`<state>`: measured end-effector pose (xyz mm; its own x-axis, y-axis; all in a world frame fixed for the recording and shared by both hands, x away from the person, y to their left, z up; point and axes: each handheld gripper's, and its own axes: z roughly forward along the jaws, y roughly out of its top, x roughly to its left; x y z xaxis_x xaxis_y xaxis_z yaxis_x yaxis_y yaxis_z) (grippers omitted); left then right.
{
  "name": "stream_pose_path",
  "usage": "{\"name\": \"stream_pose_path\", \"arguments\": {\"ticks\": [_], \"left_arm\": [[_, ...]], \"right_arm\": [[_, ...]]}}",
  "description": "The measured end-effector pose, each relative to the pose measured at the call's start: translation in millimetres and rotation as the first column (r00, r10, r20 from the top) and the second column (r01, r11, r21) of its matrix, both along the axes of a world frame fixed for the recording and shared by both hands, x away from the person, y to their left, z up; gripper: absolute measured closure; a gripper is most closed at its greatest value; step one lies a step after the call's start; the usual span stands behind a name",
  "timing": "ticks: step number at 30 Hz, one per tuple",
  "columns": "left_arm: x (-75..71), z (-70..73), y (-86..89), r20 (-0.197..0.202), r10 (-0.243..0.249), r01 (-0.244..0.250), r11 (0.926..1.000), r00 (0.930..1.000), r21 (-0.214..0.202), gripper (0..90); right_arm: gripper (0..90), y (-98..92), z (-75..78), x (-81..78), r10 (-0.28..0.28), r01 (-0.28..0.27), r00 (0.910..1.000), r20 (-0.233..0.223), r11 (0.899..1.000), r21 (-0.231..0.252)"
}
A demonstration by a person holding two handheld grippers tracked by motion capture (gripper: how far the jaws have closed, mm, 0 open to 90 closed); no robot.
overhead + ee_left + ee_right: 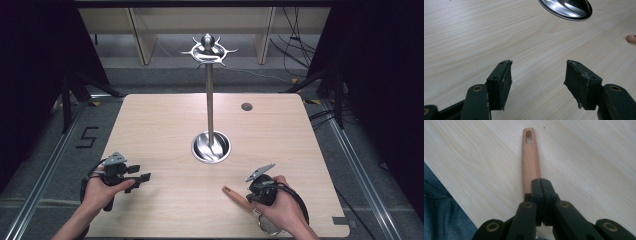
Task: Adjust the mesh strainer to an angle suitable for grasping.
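A pale wooden bench (pixel 150 125) stands before the person, whose hands come in from its near edge. In the middle of it stands a tall steel utensil stand (pixel 210 100): a round polished base (pixel 211 148), a slim upright pole and a crown of hooks (pixel 208 50) at the top.

At the near right, the right hand-held gripper (pixel 248 196) is clenched on a wooden-handled utensil (pixel 235 195). In the right gripper view its black jaws meet tight together over the near end of the handle (pixel 530 160), which runs straight away from them along the bench top and ends in a slotted hanging hole (pixel 528 136). From above, the handle's tip pokes out toward the left of that gripper, low over the bench, and something metallic shows under the right hand (pixel 282 207) at the near edge; what sort of head the utensil has I cannot tell.

At the near left, the left hand-held gripper (pixel 142 177) is released, its jaws standing well apart with bare bench between the worn pads (pixel 577 83). It points toward the right, with the stand's base (pixel 566 8) farther off and the handle's tip (pixel 631 38) at the far right edge of its view. The two grippers are well apart.

A small dark round cap (pixel 247 106) sits in the bench top at the far right.
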<state>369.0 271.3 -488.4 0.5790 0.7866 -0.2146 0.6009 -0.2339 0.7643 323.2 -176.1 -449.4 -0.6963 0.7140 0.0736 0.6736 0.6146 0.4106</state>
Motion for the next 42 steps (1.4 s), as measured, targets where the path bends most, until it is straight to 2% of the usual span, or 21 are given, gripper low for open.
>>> {"name": "stream_pose_path", "arguments": {"ticks": [4,7,9,11,13,14,15,16,18,21,22,23,24,27,29,32,35,36,39,40,42], "left_arm": [[-0.1,-0.2,-0.3,-0.002,0.002,-0.002,1.0000,1.0000,-0.003,37.1],[-0.1,0.3,0.5,-0.003,-0.002,0.002,1.0000,1.0000,-0.002,37.1],[-0.2,0.2,0.5,-0.003,-0.002,0.002,1.0000,1.0000,-0.003,37.1],[-0.1,0.2,0.5,-0.003,-0.002,0.002,1.0000,1.0000,-0.003,37.1],[-0.1,0.0,0.4,-0.005,-0.004,0.004,1.0000,1.0000,-0.001,37.1],[-0.1,0.0,0.3,-0.004,-0.004,0.004,1.0000,1.0000,-0.002,37.1],[-0.5,0.1,0.2,-0.001,0.001,-0.001,1.0000,1.0000,-0.003,37.1],[-0.5,0.1,0.2,-0.001,0.001,-0.001,1.0000,1.0000,-0.003,37.1],[-0.2,-0.3,0.2,-0.003,-0.002,0.002,1.0000,1.0000,-0.007,37.0],[-0.1,-0.5,0.1,-0.002,-0.001,0.001,1.0000,1.0000,-0.007,37.0],[-0.2,-0.5,0.1,-0.002,-0.001,0.001,1.0000,1.0000,-0.007,37.0],[-0.2,-0.4,0.1,-0.003,-0.002,0.002,1.0000,1.0000,-0.008,37.0],[-0.2,-0.4,0.1,-0.003,-0.002,0.002,1.0000,1.0000,-0.008,37.0],[-0.2,-0.3,0.3,-0.002,-0.003,0.003,1.0000,1.0000,-0.008,37.0],[-0.2,-0.6,0.1,0.001,0.000,0.000,1.0000,1.0000,-0.009,37.0],[-0.1,-0.7,-0.1,-0.002,-0.001,0.001,1.0000,1.0000,-0.007,37.0],[0.1,-0.4,0.1,-0.007,-0.006,0.006,1.0000,1.0000,-0.003,37.0],[0.0,-0.3,0.1,-0.007,-0.004,0.004,1.0000,1.0000,-0.002,37.0],[-0.2,-0.6,0.0,-0.003,0.000,0.000,1.0000,1.0000,-0.006,37.0],[-0.3,-0.7,-0.1,-0.002,0.002,-0.002,1.0000,1.0000,-0.007,37.0],[-0.1,-0.7,0.2,-0.001,-0.001,0.001,1.0000,1.0000,-0.008,37.0]], "right_arm": [[90.0,4.6,-1.2,1.5,0.022,-0.022,0.9997,-0.014,1.000,-0.015],[90.0,20.9,-2.7,3.1,0.070,-0.071,0.9967,-0.041,0.997,-0.025],[90.0,24.6,-3.1,3.4,0.081,-0.082,0.9957,-0.046,0.996,-0.028],[90.0,35.3,-5.4,4.6,0.113,-0.116,0.9918,-0.059,0.992,-0.044],[90.0,44.5,-9.1,4.7,0.118,-0.122,0.9886,-0.094,0.991,-0.045],[90.0,48.1,-11.6,7.1,0.132,-0.137,0.9870,-0.092,0.989,-0.055],[90.0,55.9,-16.5,11.3,0.145,-0.154,0.9821,-0.120,0.986,-0.066],[90.0,58.2,-17.4,12.4,0.140,-0.150,0.9822,-0.126,0.986,-0.075],[90.0,62.7,-21.2,17.3,0.173,-0.186,0.9768,-0.127,0.978,-0.100],[90.0,67.2,-24.1,21.2,0.183,-0.197,0.9752,-0.124,0.975,-0.108],[90.0,69.8,-24.2,21.6,0.171,-0.187,0.9761,-0.134,0.976,-0.115],[90.0,74.4,-26.9,24.2,0.177,-0.194,0.9748,-0.136,0.973,-0.127],[90.0,74.1,-29.9,27.0,0.198,-0.213,0.9732,-0.116,0.967,-0.137],[90.0,75.1,-32.2,30.2,0.212,-0.227,0.9705,-0.115,0.965,-0.133],[90.0,74.8,-31.8,31.9,0.173,-0.190,0.9768,-0.126,0.972,-0.140],[90.0,73.3,-31.6,34.1,0.171,-0.186,0.9791,-0.111,0.971,-0.148],[90.0,69.3,-31.3,39.5,0.133,-0.149,0.9830,-0.127,0.980,-0.132],[90.0,70.5,-29.2,39.1,0.095,-0.114,0.9844,-0.148,0.986,-0.125],[90.0,68.1,-28.8,43.5,0.089,-0.106,0.9870,-0.134,0.986,-0.127],[90.0,67.8,-27.9,44.5,0.073,-0.090,0.9867,-0.145,0.990,-0.112],[90.0,63.2,-26.3,50.4,0.050,-0.065,0.9896,-0.135,0.992,-0.110]]}}
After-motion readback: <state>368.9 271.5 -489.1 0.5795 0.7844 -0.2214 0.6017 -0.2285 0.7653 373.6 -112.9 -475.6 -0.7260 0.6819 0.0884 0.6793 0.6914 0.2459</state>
